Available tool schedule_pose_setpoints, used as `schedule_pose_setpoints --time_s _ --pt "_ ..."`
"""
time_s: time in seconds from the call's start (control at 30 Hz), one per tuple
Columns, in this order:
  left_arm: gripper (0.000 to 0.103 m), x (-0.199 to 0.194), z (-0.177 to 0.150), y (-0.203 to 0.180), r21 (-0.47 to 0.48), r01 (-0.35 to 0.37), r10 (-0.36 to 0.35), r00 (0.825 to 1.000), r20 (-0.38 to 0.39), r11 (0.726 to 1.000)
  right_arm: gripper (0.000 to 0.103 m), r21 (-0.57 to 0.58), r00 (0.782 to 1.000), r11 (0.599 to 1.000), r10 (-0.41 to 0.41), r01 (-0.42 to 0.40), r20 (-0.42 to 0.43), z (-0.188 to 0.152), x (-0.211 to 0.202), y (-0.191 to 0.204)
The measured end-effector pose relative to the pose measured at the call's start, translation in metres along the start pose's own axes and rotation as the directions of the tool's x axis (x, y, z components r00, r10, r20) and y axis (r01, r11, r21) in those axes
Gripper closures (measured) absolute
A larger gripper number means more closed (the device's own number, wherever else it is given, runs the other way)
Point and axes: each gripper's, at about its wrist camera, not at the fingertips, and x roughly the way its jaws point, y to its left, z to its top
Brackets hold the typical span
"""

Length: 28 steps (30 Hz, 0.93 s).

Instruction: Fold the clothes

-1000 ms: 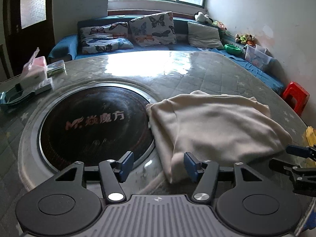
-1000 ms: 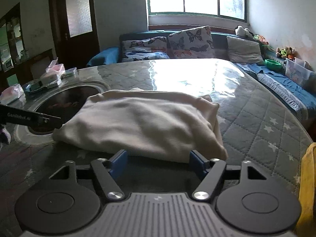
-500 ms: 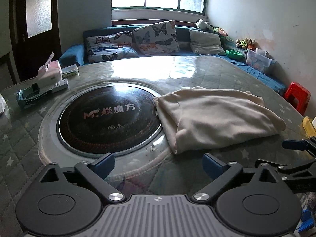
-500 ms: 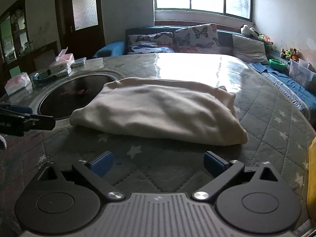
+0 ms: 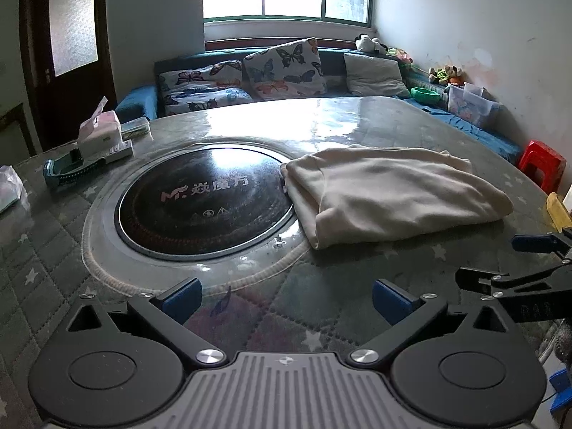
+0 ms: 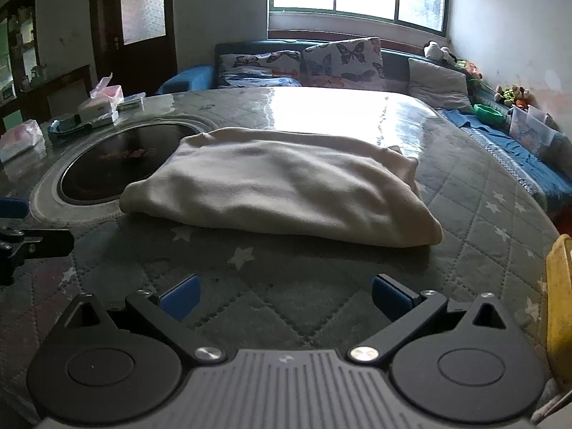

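A cream garment (image 5: 389,193) lies folded in a thick flat bundle on the quilted grey table cover (image 5: 321,307); its left edge overlaps the rim of the round black cooktop (image 5: 203,203). It also shows in the right wrist view (image 6: 286,189). My left gripper (image 5: 286,298) is open and empty, above the table cover, short of the garment's near-left corner. My right gripper (image 6: 284,295) is open and empty, short of the garment's near edge. The right gripper's fingers (image 5: 500,279) show at the right edge of the left wrist view.
A tissue box (image 5: 100,132) and a teal holder (image 5: 68,171) sit at the far left of the table. A yellow object (image 6: 559,307) is at the right table edge. A red stool (image 5: 543,164) and a sofa with pillows (image 5: 282,71) stand beyond the table.
Both grippers have opened wide and drawn back from the garment toward the near table edge. The garment lies as it was.
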Motion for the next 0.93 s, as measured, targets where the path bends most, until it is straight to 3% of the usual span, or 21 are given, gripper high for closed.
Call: schedule_pose_setpoints --time_s 0.93 --pt "0.0 -0.01 -0.015 -0.009 0.008 0.0 0.0 1.0 0.008 1.0 0.0 -0.006 1.0 1.0 -0.016 0.016 -0.016 -0.012 -0.006 0.012"
